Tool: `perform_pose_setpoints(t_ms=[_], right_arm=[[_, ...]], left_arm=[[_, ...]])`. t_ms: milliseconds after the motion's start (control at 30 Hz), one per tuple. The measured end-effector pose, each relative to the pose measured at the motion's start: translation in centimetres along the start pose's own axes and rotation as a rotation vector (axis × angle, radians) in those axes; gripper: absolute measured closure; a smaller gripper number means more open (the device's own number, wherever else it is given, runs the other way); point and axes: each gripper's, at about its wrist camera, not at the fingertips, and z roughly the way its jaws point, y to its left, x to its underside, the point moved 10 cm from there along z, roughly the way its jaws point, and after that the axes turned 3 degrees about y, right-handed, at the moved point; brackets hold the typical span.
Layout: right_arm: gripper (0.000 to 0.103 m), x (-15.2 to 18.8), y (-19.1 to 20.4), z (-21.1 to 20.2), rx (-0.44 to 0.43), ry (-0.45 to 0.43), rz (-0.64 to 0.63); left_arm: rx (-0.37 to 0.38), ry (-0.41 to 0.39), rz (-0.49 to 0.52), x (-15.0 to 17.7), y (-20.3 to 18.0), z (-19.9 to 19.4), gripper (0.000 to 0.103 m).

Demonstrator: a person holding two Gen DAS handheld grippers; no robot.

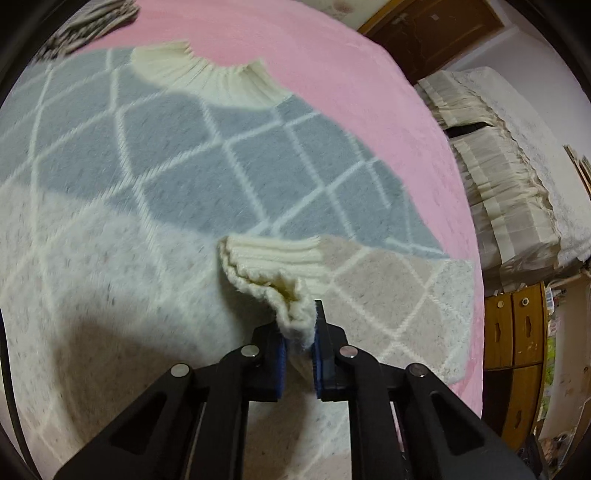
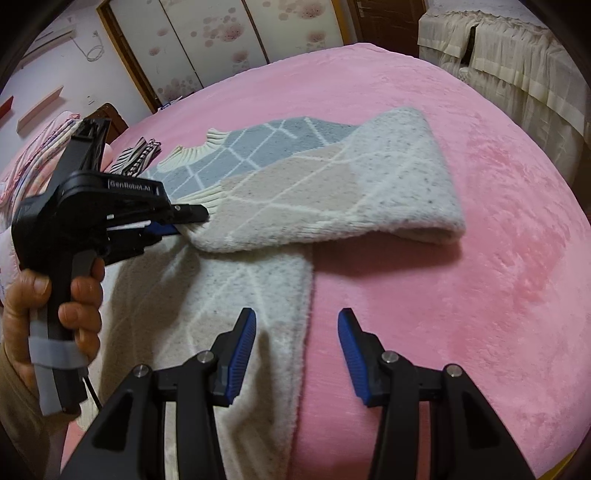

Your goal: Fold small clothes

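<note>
In the left wrist view, the left gripper has its jaws closed tight on the ribbed cream cuff of a sleeve, the knit bunched between the blue pads. The sweater, grey and cream with a white diamond grid, lies spread on the pink blanket, its ribbed collar toward the far side. A striped cloth sits at the blanket's far left corner, and a draped bed stands beyond to the right. In the right wrist view, the right gripper hovers with jaws wide apart and nothing between them, one finger over the sweater's edge, the other over bare blanket. The left gripper, held by a hand, pinches the cuff of the sleeve, which is folded across the sweater's body.
</note>
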Motion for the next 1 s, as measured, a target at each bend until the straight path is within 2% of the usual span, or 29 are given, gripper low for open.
perform_pose_setpoints(t_ms=[133,300,500,733,833,1000], right_arm=[[0.056,-0.1,-1.3,-0.4,0.025,-0.004,0.016],[0.056,-1.4,-2.9,-0.1,0.058,-0.022,0.026],[0.056,-4.2,-3.4,1.5,0.057,-0.036,0.031],[0.056,-6.4,-2.9,3.4,0.068,-0.041,0.025],[0.056,-6.8,-2.7,3.9,0.067,-0.042,0.019],[0.056,-7.3,-2.1,4.7,0.055,-0.041,0.007]], left_arm=[[-0.029,-0.061,0.111,-2.0,-2.2,-2.1,0.095],[-0.102,-0.232,0.248,-6.7,-4.7,-7.8,0.095],[-0.204,-0.392,0.310,-11.5,-4.5,-13.3,0.095],[-0.323,-0.501,0.288,-15.1,-0.3,-17.7,0.095],[-0.346,-0.515,0.237,-15.9,2.4,-18.5,0.095],[-0.369,-0.488,0.180,-15.8,6.7,-17.3,0.095]])
